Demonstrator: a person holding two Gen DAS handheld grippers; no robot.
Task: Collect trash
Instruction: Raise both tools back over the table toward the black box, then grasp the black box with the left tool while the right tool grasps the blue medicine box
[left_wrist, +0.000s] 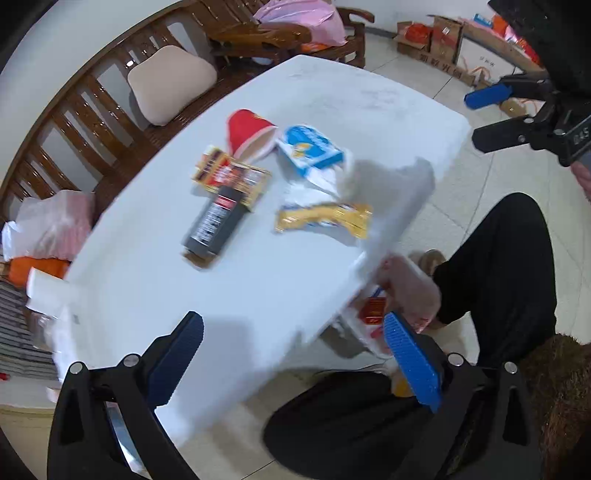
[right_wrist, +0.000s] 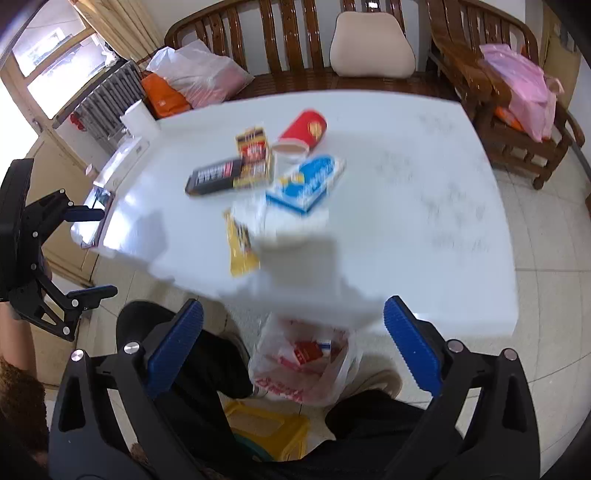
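Trash lies on the white table (left_wrist: 258, 280) (right_wrist: 406, 221): a red paper cup (left_wrist: 247, 134) (right_wrist: 304, 129) on its side, a blue and white carton (left_wrist: 310, 147) (right_wrist: 308, 182), a dark box (left_wrist: 216, 225) (right_wrist: 214, 179), a red and yellow packet (left_wrist: 229, 173) (right_wrist: 255, 149), a yellow wrapper (left_wrist: 325, 218) (right_wrist: 240, 245) and crumpled white paper (left_wrist: 314, 184) (right_wrist: 280, 221). A clear plastic bag (right_wrist: 303, 365) (left_wrist: 373, 317) with red trash inside hangs below the table's near edge. My left gripper (left_wrist: 293, 354) (right_wrist: 88, 254) is open and empty. My right gripper (right_wrist: 293, 350) (left_wrist: 480, 118) is open and empty above the bag.
A wooden bench (right_wrist: 280, 44) with a beige cushion (right_wrist: 371, 46) and bags stands behind the table. A wooden chair (right_wrist: 509, 110) holds a pink bag. A yellow stool (right_wrist: 266, 428) and the person's black-trousered legs (left_wrist: 498, 266) are at the near edge. Cardboard boxes (left_wrist: 443, 37) sit on the floor.
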